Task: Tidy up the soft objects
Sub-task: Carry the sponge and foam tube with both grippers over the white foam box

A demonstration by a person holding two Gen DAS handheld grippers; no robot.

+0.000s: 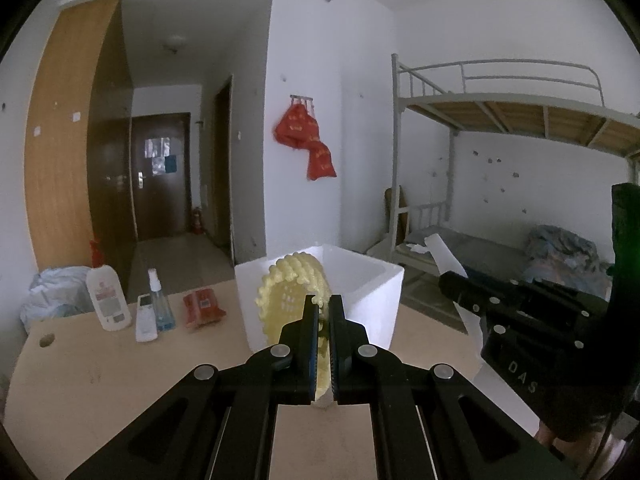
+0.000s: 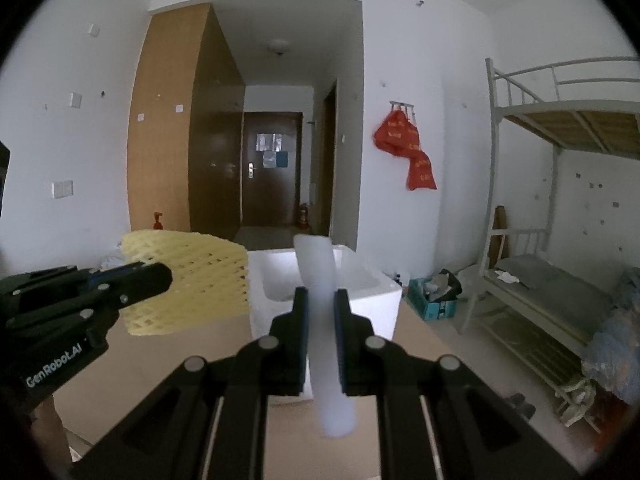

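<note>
In the left wrist view, the left gripper [image 1: 324, 320] was seen clenched on a pale yellow foam mesh sleeve [image 1: 290, 286], whose netted body curled upward from between the two black fingers. The sleeve was held above the light wooden desk [image 1: 100, 380], just in front of the near wall of a white polystyrene foam box [image 1: 376, 292] that stood open-topped toward the far edge. Along the far left edge of the desk a white lotion bottle [image 1: 108, 300], a clear blue spray bottle [image 1: 160, 304], a white remote control [image 1: 145, 320] and a red packet [image 1: 204, 306] were lined up. The right gripper [image 1: 452, 284] was visible at the right, beside the box.

In the right wrist view, the right gripper [image 2: 322, 320] was found closed on a white translucent foam strip [image 2: 326, 340], which stood nearly upright between the fingers and rose in front of the foam box [image 2: 372, 292]. The yellow mesh sleeve [image 2: 196, 284] was held by the left gripper [image 2: 160, 276] just left of the box, above the desk [image 2: 160, 360].
</note>
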